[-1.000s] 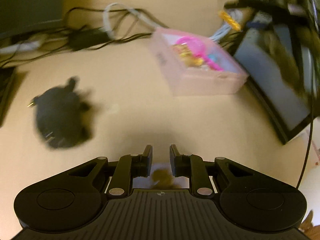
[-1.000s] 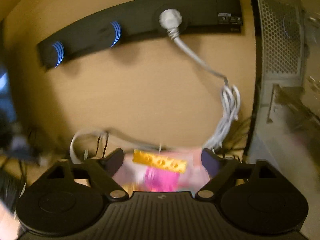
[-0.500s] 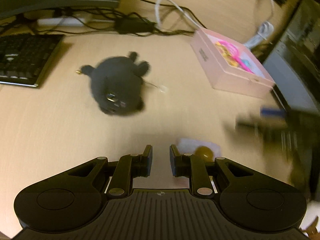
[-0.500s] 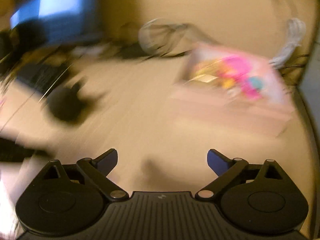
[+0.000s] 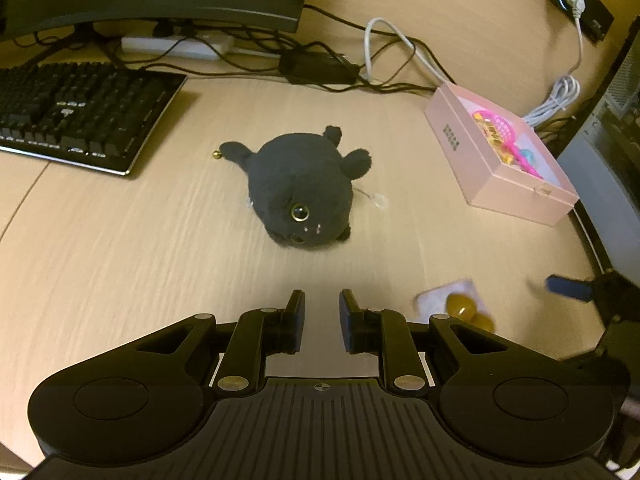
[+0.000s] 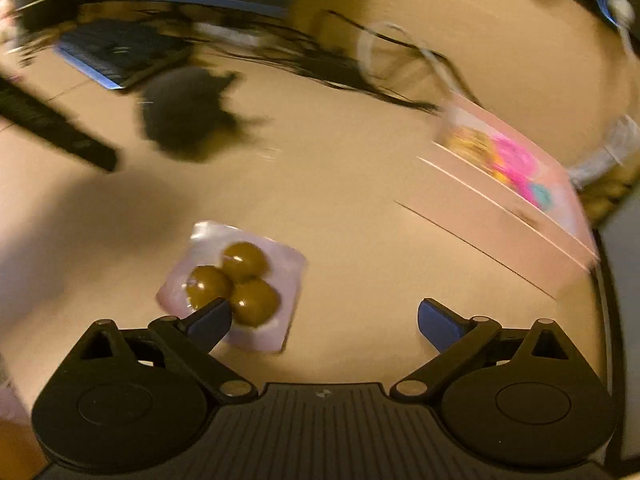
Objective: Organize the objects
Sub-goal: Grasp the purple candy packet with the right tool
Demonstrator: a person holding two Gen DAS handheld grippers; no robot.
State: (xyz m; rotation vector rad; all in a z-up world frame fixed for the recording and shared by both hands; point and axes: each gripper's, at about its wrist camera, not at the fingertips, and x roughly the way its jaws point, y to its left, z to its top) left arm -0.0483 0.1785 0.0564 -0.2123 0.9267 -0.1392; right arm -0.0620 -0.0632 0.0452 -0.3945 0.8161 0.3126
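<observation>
My right gripper (image 6: 324, 318), jaws opening with nothing between them, hangs over a packet of three brown balls (image 6: 234, 284) on the desk (image 5: 120, 240); my left gripper (image 5: 322, 320), nearly closed and empty, faces the black plush cat (image 5: 298, 196), pink box (image 5: 496, 156) beyond

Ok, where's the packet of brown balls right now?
The packet of brown balls lies flat on the desk just ahead of the right gripper's left finger, short of the pink box.
</observation>
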